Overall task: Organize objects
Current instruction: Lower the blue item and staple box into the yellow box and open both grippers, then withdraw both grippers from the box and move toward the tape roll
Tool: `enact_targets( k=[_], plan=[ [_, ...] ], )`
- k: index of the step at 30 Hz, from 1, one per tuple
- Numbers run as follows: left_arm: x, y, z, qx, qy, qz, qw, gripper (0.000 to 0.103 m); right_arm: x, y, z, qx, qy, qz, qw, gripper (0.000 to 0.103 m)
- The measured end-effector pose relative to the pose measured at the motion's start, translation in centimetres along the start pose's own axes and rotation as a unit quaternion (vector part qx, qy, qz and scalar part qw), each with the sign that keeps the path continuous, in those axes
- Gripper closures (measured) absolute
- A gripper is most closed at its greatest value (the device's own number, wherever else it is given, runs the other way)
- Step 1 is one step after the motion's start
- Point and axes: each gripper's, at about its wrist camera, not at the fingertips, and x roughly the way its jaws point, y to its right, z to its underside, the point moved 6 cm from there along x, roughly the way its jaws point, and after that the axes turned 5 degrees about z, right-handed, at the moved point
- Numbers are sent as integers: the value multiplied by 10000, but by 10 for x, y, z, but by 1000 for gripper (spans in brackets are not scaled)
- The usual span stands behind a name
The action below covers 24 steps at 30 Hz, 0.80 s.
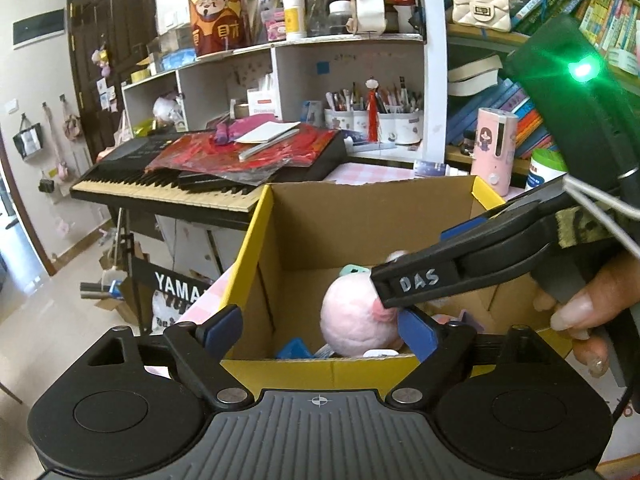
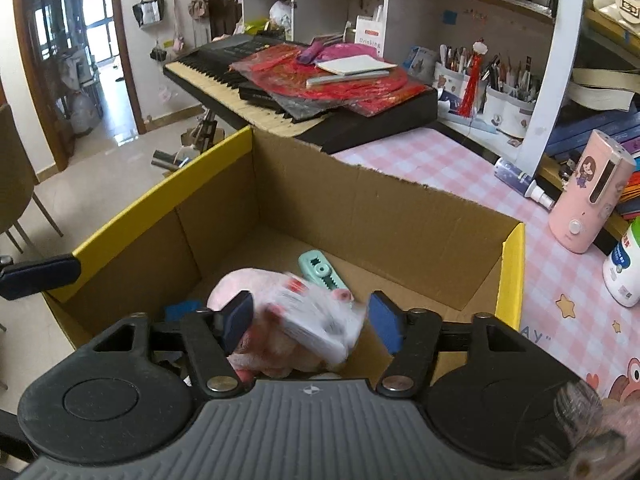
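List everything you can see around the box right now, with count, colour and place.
cardboard box: one, brown with yellow flap edges, open, on the table
pink plush toy: one, inside the box
mint-green gadget: one, on the box floor
blurred white item: one, over the plush; what it is cannot be told
keyboard: one, black, behind the box, red packets piled on it
pink device: one, upright, on the checked tablecloth
pen pots: several, white, under the shelf
left gripper: open, at the box's near rim
right gripper: open, above the plush
hand: one, on the right gripper's handle
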Motion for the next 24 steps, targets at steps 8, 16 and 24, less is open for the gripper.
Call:
enact_targets(
  k=[8,16,24],
  plan=[
    [-12,-4,0,-74,101,9,9999,9,-33,3,-4,225,543,310,9978,27],
    [-37,-20,1,-280,321,-6,9991,8,-82,11,3,668,1099,733,9890,26],
    [-60,-45,14,-659,355,-87,9972,8,-122,7,24,784,1381,1214,9798,23]
  ],
)
